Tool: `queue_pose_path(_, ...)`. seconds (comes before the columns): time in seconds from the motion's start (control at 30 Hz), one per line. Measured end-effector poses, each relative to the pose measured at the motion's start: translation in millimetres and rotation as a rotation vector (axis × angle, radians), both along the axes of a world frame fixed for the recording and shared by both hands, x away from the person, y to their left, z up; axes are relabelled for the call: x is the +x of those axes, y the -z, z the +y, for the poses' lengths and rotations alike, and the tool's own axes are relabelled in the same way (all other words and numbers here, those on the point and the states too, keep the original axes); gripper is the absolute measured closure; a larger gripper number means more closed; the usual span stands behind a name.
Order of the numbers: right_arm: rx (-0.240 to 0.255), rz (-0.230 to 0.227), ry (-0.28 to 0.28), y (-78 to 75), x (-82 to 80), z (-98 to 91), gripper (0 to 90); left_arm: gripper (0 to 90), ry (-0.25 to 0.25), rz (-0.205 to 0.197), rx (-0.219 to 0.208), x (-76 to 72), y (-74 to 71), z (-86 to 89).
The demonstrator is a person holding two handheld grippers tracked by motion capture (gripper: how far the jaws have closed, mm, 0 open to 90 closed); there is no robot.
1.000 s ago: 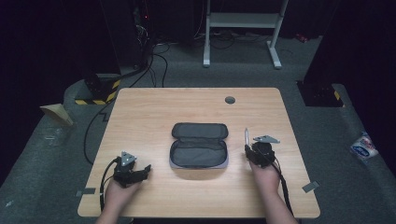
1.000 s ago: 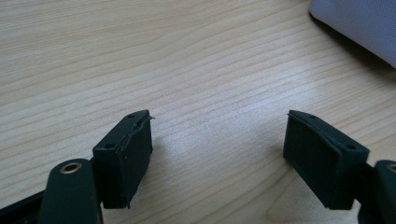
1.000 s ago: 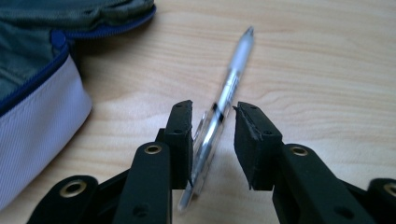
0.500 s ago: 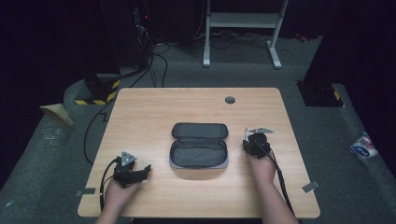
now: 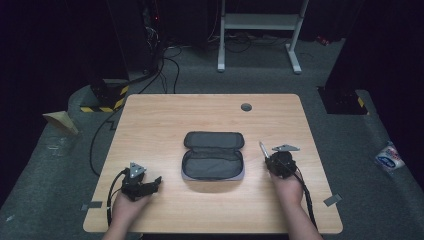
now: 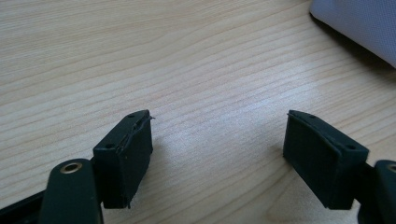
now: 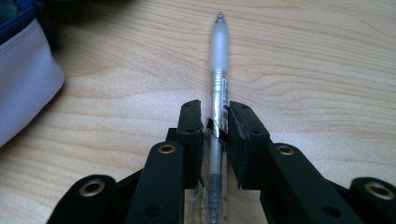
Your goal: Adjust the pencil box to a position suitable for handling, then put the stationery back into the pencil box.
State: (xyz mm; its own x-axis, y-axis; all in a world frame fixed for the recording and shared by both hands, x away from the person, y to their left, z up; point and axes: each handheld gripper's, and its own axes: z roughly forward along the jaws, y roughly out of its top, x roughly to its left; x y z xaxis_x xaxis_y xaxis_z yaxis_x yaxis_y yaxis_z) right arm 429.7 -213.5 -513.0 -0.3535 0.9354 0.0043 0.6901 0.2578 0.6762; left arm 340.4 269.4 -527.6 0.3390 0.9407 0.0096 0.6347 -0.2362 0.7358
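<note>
A dark zip pencil case (image 5: 213,155) lies open at the middle of the wooden table (image 5: 165,120). Just right of it my right gripper (image 5: 268,159) holds a clear pen (image 5: 262,149) low over the wood. In the right gripper view the two pads press the pen's barrel (image 7: 219,51) from both sides at the right gripper (image 7: 215,116); the jaws have just been closing on it, and the tip points away from me. The case's grey edge (image 7: 23,70) lies to the left there. My left gripper (image 5: 157,181) rests at the front left, open (image 6: 219,140), with bare wood between its jaws.
A corner of the case (image 6: 359,23) lies ahead and to the right of the left gripper. A round cable hole (image 5: 246,107) sits near the table's far edge. A white stand (image 5: 260,30) and cables lie on the floor beyond.
The right hand has shifted slightly toward the case and the pen now leans up-left from the gripper. The left hand and the case have stayed put.
</note>
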Motion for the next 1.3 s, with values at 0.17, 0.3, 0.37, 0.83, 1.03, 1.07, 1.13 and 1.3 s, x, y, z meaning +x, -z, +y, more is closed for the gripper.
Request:
queue_pose_path(0.17,-0.006,-0.017,-0.006,1.4,-0.1,2.6,69.9,24.0,-0.002,0.0,0.0,-0.1,0.0,-0.2)
queue_pose_path(0.3,-0.021,-0.031,-0.008,2.3,4.4,7.0,74.5,24.0,-0.004,-0.001,-0.002,-0.1,0.2,-0.4)
queue_pose_path(0.37,-0.026,-0.038,-0.019,2.7,5.3,8.2,76.3,24.0,-0.003,0.0,-0.001,-0.2,0.1,-0.2)
queue_pose_path(0.83,-0.015,-0.061,-0.034,-12.3,-3.7,1.5,78.7,24.0,-0.002,0.0,-0.001,-0.2,0.1,-0.2)
queue_pose_path(1.03,0.013,-0.096,-0.041,-22.7,-13.5,-0.4,78.7,24.0,-0.004,-0.001,-0.003,-0.2,0.1,-0.4)
queue_pose_path(1.07,0.012,-0.105,-0.046,-24.0,-14.7,-0.6,78.8,24.0,-0.004,-0.001,-0.003,-0.2,0.2,-0.4)
queue_pose_path(1.13,0.014,-0.109,-0.05,-25.7,-16.3,-0.8,78.8,24.0,-0.003,-0.001,0.0,-0.1,0.1,-0.3)
queue_pose_path(1.3,0.032,-0.126,-0.056,-30.1,-20.2,-0.9,78.8,24.0,-0.006,-0.001,-0.002,-0.3,0.2,-0.5)
